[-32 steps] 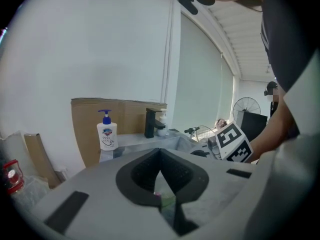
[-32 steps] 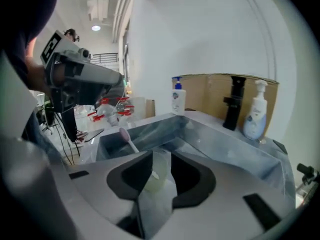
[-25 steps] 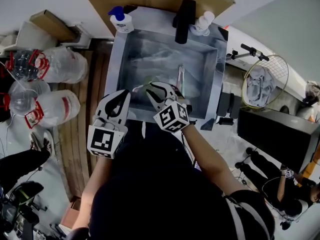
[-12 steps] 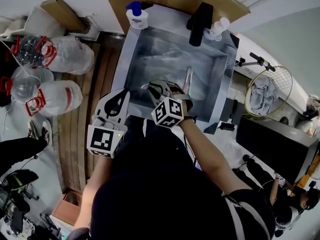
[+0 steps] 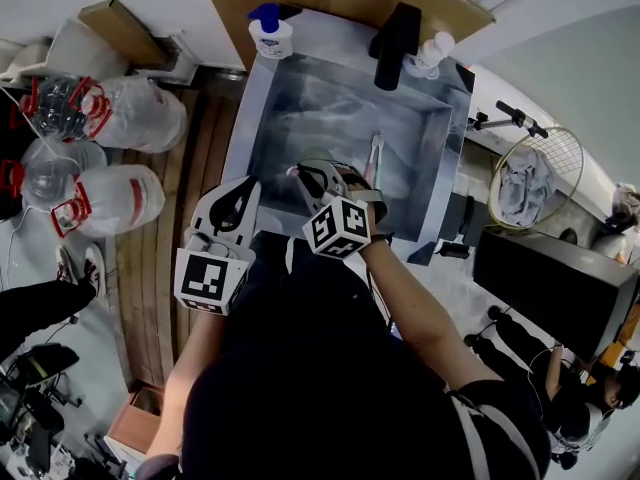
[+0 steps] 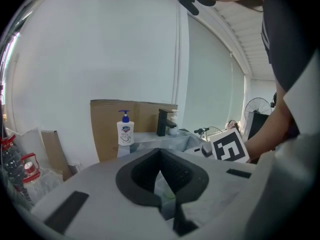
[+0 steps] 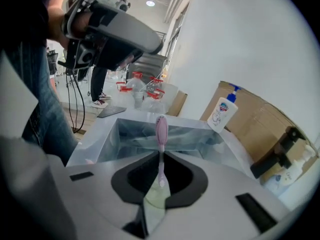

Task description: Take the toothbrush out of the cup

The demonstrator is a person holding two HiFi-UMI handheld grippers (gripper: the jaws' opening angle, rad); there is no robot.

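A pink toothbrush point(image 7: 161, 134) stands head-up in a pale green cup point(image 7: 154, 198) inside the steel sink point(image 5: 300, 88). My right gripper point(image 7: 160, 156) reaches over the cup. Its jaws are closing, with the brush's neck between the tips, and they look pressed on it. From the head view the right gripper point(image 5: 312, 175) covers most of the cup point(image 5: 318, 157); the pink head point(image 5: 292, 171) pokes out at its left. The left gripper point(image 5: 243, 190) hangs over the sink's near rim, tips together, holding nothing.
A second long slim item point(image 5: 375, 156) lies on the sink floor at the right. Behind the sink stand a soap pump bottle point(image 5: 271, 33), a black faucet point(image 5: 395, 33) and a small bottle point(image 5: 432, 56). Large water jugs point(image 5: 100, 203) sit on the floor left.
The right gripper's jaws have narrowed from wide apart to nearly together above the cup, around the toothbrush. The left gripper has stayed by the near rim.
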